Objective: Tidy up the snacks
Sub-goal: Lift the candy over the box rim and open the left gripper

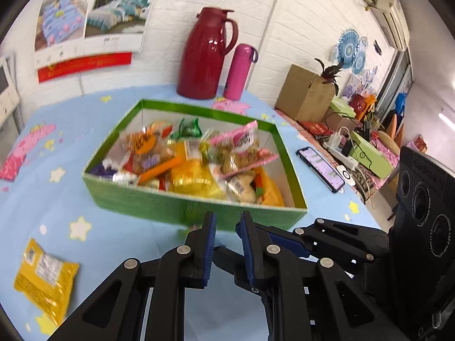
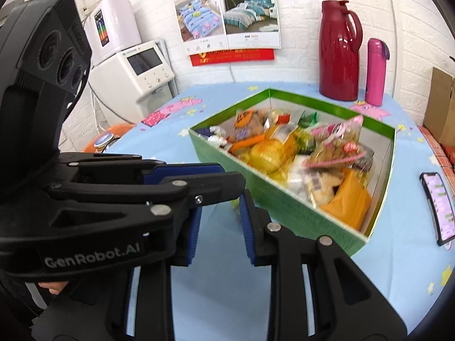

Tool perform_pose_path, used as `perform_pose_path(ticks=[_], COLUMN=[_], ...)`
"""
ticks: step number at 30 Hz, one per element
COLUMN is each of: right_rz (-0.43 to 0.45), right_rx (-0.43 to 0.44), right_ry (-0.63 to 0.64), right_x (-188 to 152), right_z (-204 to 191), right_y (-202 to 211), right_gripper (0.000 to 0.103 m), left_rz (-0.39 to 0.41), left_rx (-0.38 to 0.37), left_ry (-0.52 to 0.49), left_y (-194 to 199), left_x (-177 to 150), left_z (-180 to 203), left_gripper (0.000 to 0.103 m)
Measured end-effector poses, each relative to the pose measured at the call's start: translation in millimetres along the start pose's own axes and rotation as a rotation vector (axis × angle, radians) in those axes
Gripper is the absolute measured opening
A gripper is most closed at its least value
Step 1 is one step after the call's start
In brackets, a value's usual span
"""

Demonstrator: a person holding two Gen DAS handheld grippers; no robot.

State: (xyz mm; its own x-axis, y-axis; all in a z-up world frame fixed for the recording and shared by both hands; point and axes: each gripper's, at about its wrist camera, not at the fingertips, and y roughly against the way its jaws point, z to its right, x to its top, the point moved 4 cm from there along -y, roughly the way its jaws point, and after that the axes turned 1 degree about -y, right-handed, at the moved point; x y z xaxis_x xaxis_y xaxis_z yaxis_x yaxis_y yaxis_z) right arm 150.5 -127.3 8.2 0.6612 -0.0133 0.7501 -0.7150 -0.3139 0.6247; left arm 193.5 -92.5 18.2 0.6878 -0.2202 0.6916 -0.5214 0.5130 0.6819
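Note:
A green cardboard box (image 1: pixel 142 199) (image 2: pixel 284 204) stands on the blue cartoon tablecloth, heaped with several snack packets in orange, yellow and pink. One yellow snack packet (image 1: pixel 45 278) lies alone on the cloth at the near left. My left gripper (image 1: pixel 227 221) hovers just short of the box's near wall, open by a narrow gap with nothing between its blue pads. My right gripper (image 2: pixel 220 223) is open and holds nothing, close to the box's near left corner. The left gripper (image 2: pixel 227 179) crosses in front of it and hides part of its left finger. The right gripper (image 1: pixel 287 240) reaches in from the right.
A dark red jug (image 1: pixel 204 54) (image 2: pixel 338 51) and a pink flask (image 1: pixel 240 71) (image 2: pixel 375 71) stand behind the box by the wall. A phone (image 1: pixel 320 169) (image 2: pixel 438 207) lies right of the box. A cardboard carton (image 1: pixel 304 93) and clutter fill the right side; a white machine (image 2: pixel 133 76) stands at left.

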Motion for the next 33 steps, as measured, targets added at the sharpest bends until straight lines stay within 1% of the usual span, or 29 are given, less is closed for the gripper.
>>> perform_pose_path(ticks=[2,4,6,8,10,12,14,16,18,20,22,25,27,28,29,30,31,33], right_rz=[0.011,-0.003,-0.007,0.002,-0.028,-0.068,-0.102,-0.133,-0.169,-0.196,-0.201,-0.207,-0.216,-0.219,-0.223,-0.227,-0.228,-0.222], right_rx=[-0.007,-0.02,-0.03,-0.028,-0.018,-0.014,-0.014,0.009,0.002,-0.008,-0.019,-0.024,-0.033,-0.031,-0.03,-0.032,-0.026,-0.022], right_ry=[0.002,-0.01,-0.007,-0.005,-0.002,0.006,0.013,0.032,0.061,0.083,0.095,0.099,0.099,0.094,0.08,0.07,0.063,0.058], right_x=[6.2,8.7,4.5,-2.5,-10.7,-18.0,-23.7,-28.1,-32.9,-35.1,-34.3,-32.4,-31.4,-32.2,-32.9,-33.9,-34.5,-36.3], right_z=[5.4,13.1,18.4,19.5,18.3,14.2,9.7,3.2,-1.2,-4.0,-4.5,-2.2,0.7,1.2,3.4,5.1,5.0,4.5], right_y=[-0.4,-4.9,3.5,11.7,7.6,-2.2,-14.7,-27.7,-39.9,-50.7,-57.6,-65.6,-71.4,-73.2,-74.4,-74.8,-74.5,-70.0], right_gripper=[0.029,0.029,0.029,0.033,0.045,0.052,0.053,0.053,0.053,0.053,0.053,0.053,0.053,0.052,0.048,0.032,0.03,0.029], left_rz=[0.005,-0.013,0.002,0.017,0.019,-0.006,-0.064,-0.115,-0.149,-0.172,-0.192,-0.205,-0.209,-0.204,-0.199,-0.202,-0.205,-0.201], left_rx=[-0.003,0.019,-0.006,0.002,0.038,0.072,0.068,0.034,0.011,0.005,0.0,-0.027,-0.03,-0.035,-0.031,-0.031,-0.033,-0.041], left_ry=[-0.014,-0.012,-0.003,0.002,-0.003,0.004,0.041,0.107,0.155,0.176,0.19,0.216,0.225,0.227,0.228,0.229,0.233,0.238], left_y=[-2.8,-7.4,0.6,8.2,9.9,3.1,-8.9,-20.8,-31.1,-40.1,-49.3,-60.3,-67.1,-68.8,-69.6,-70.3,-70.7,-68.7], left_x=[7.6,12.8,10.9,5.8,-1.8,-10.7,-21.0,-30.4,-37.7,-42.8,-46.9,-48.9,-48.3,-47.7,-47.2,-47.9,-48.6,-51.2], left_z=[1.3,-2.3,-7.6,-14.0,-21.3,-27.6,-37.0,-47.8,-56.0,-60.2,-62.7,-63.8,-63.7,-64.1,-64.9,-66.0,-66.2,-65.5], left_gripper=[0.018,0.018,0.019,0.025,0.049,0.052,0.053,0.053,0.053,0.053,0.053,0.053,0.053,0.052,0.049,0.035,0.034,0.034])
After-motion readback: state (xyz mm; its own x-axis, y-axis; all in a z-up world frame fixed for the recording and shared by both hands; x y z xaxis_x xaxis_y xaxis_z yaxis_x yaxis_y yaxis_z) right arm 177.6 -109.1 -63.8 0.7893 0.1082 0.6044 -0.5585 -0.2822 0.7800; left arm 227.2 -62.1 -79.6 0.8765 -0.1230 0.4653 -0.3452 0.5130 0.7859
